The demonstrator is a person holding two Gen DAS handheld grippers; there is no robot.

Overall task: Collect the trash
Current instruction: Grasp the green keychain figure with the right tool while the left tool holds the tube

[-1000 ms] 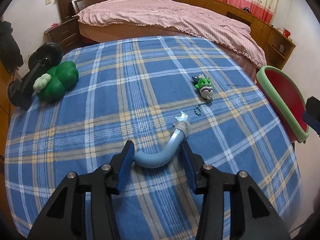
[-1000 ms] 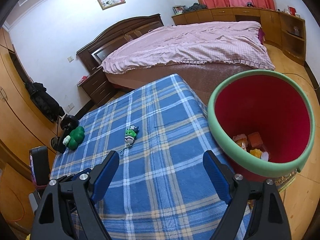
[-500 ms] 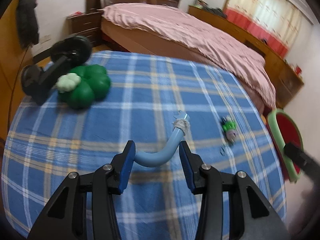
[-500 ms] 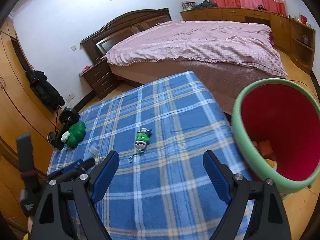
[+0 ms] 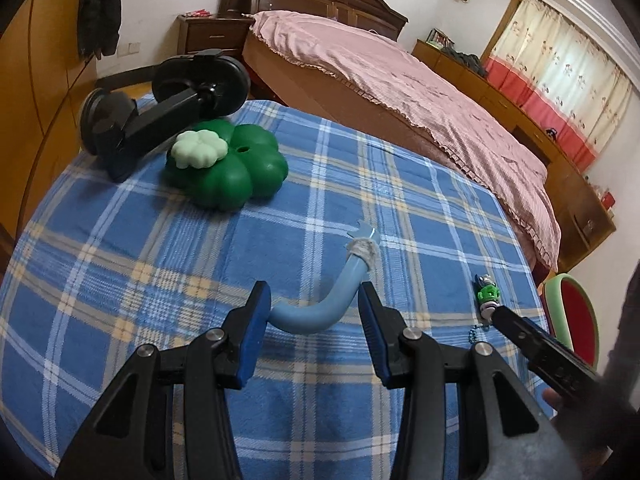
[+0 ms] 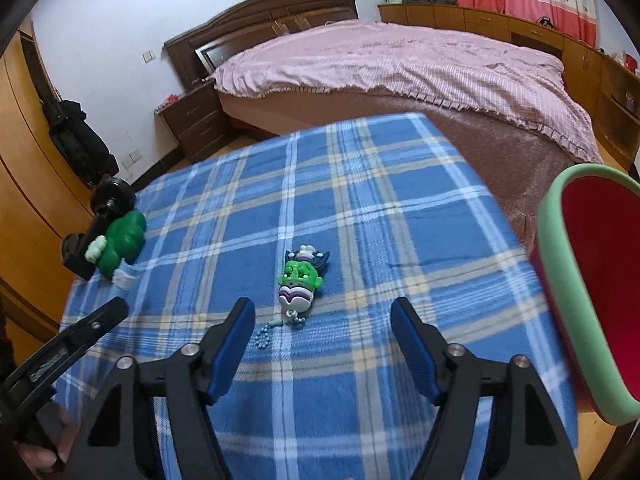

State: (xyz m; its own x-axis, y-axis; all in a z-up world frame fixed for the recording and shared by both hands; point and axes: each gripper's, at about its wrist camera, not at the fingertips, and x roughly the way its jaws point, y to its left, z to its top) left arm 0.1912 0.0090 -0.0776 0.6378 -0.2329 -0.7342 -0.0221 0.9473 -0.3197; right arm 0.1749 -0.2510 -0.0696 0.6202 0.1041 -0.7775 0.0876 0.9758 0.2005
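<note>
My left gripper (image 5: 314, 308) is shut on a curved light-blue tube (image 5: 320, 312) with a grey-wrapped tip, held above the blue plaid blanket (image 5: 160, 264). A small green toy keychain (image 6: 301, 280) lies on the blanket just ahead of my open, empty right gripper (image 6: 322, 326); it also shows in the left wrist view (image 5: 487, 295). The red bin with a green rim (image 6: 576, 292) stands at the right, beside the table edge.
A green clover-shaped toy (image 5: 226, 168) and a black stand (image 5: 160, 100) sit at the blanket's far left. A bed with a pink cover (image 6: 400, 64) lies behind. The blanket's right edge drops off next to the bin.
The left gripper closed on the blue tube and lifted it, swinging left. The right gripper moved away from the bin, toward the green keychain.
</note>
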